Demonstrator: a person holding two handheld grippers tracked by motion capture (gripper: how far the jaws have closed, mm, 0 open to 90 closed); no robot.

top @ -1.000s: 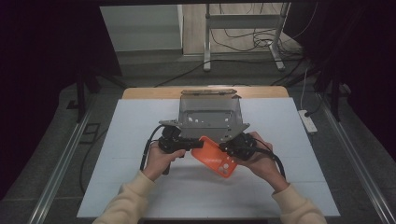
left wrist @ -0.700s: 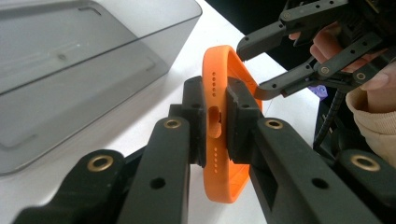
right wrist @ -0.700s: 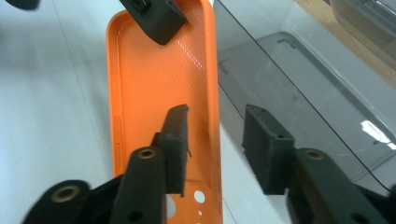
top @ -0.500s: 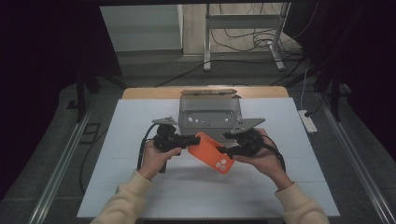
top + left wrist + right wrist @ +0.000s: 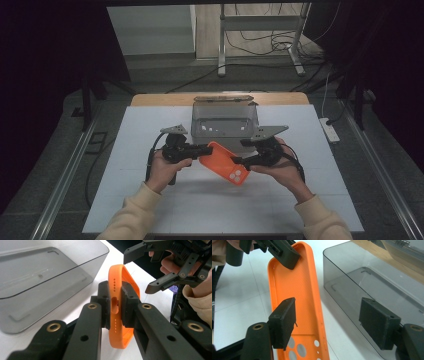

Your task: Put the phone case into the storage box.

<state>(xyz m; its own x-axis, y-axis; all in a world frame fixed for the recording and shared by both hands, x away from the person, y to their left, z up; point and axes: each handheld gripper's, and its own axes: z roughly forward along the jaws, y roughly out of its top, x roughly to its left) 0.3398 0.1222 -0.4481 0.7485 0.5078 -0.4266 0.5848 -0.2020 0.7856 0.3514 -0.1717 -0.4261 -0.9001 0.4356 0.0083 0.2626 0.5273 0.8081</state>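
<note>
In the high view, left of centre, the left gripper (image 5: pixel 204 149) pinches the upper end of an orange phone case (image 5: pixel 226 163), which hangs tilted above the white table (image 5: pixel 125 150) in the middle of the frame. The case is a soft, bright orange shell with a raised rim, round camera cutouts at its lower end and small holes along its edge. In the left gripper view its jaws are pressed onto the case's (image 5: pixel 122 305) thin edge at centre frame. Right of centre, the right gripper (image 5: pixel 239 161) has its jaws spread wide at the case's lower end. Behind, in the upper middle, sits a smoky clear plastic box (image 5: pixel 223 122).
</note>
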